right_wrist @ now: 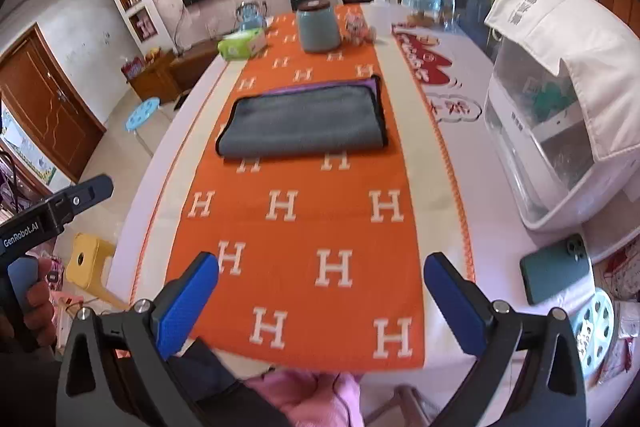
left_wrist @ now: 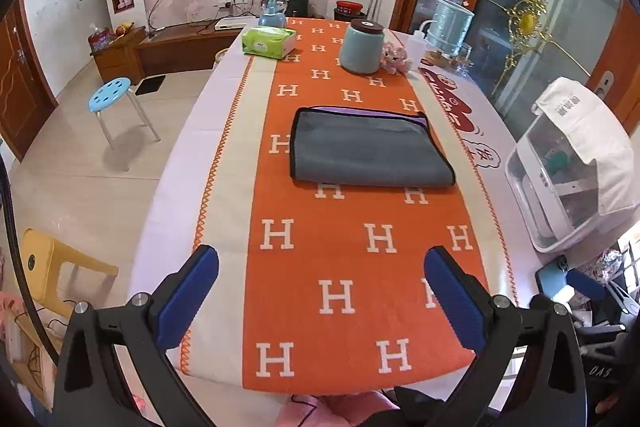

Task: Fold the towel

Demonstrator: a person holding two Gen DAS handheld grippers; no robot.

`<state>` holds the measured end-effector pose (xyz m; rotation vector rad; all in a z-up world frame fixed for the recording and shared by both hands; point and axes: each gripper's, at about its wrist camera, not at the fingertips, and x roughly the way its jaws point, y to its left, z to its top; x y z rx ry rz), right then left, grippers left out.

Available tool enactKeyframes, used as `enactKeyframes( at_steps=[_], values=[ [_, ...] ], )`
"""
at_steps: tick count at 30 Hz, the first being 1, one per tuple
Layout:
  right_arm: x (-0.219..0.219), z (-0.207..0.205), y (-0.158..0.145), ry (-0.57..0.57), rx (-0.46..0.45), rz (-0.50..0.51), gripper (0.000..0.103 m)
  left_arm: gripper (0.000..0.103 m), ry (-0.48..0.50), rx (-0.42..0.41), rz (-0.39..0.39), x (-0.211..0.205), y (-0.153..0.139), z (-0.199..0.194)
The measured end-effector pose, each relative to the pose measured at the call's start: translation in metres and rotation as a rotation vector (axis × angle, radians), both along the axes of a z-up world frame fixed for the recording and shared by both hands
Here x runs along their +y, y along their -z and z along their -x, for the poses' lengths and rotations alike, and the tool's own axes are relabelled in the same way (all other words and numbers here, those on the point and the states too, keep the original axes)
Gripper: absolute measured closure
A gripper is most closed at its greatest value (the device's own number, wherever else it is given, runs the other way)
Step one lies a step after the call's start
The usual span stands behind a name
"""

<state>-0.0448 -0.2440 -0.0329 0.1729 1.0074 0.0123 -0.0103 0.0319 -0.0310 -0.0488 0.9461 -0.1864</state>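
Towel (left_wrist: 370, 147) on runner (left_wrist: 344, 267); jar (left_wrist: 361, 45) behind it.

White "H" letters on orange table runner (left_wrist: 360, 267); "GenRobot.AI" on left claw (right_wrist: 56, 211)

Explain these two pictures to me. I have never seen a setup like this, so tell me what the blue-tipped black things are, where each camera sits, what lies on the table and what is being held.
There is no robot here. A person holds two hand-held grippers, each carrying a fisheye camera that looks forward along its two blue-padded fingers.

One picture comes from the left gripper, the other from the right gripper. Both are open and hold nothing.

On the orange table runner lies a grey towel, folded over, with a purple layer showing along its far edge. Beyond it stand a pale blue jar and a green tissue pack. A dark green phone lies on the right.
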Motion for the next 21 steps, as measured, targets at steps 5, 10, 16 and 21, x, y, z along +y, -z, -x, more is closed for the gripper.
enactKeyframes(
  at_steps=[5, 10, 16, 21],
  values=[
    [0.015, 0.009, -0.015, -0.019, 0.016, -0.019, 0.000, 0.001, 0.004, 0.001, -0.046, -0.012, -0.012, 0.015],
    [0.028, 0.018, -0.032, -0.034, -0.010, -0.008, 0.000, 0.001, -0.019, -0.035, -0.066, -0.018, -0.021, 0.029],
    [0.028, 0.019, -0.031, 0.002, -0.026, 0.018, 0.000, 0.001, -0.063, -0.049, -0.070, -0.013, -0.020, 0.031],
    [0.028, 0.018, -0.026, 0.022, -0.022, 0.023, 0.000, 0.001, -0.073, -0.074, -0.079, -0.015, -0.019, 0.033]
  ],
)
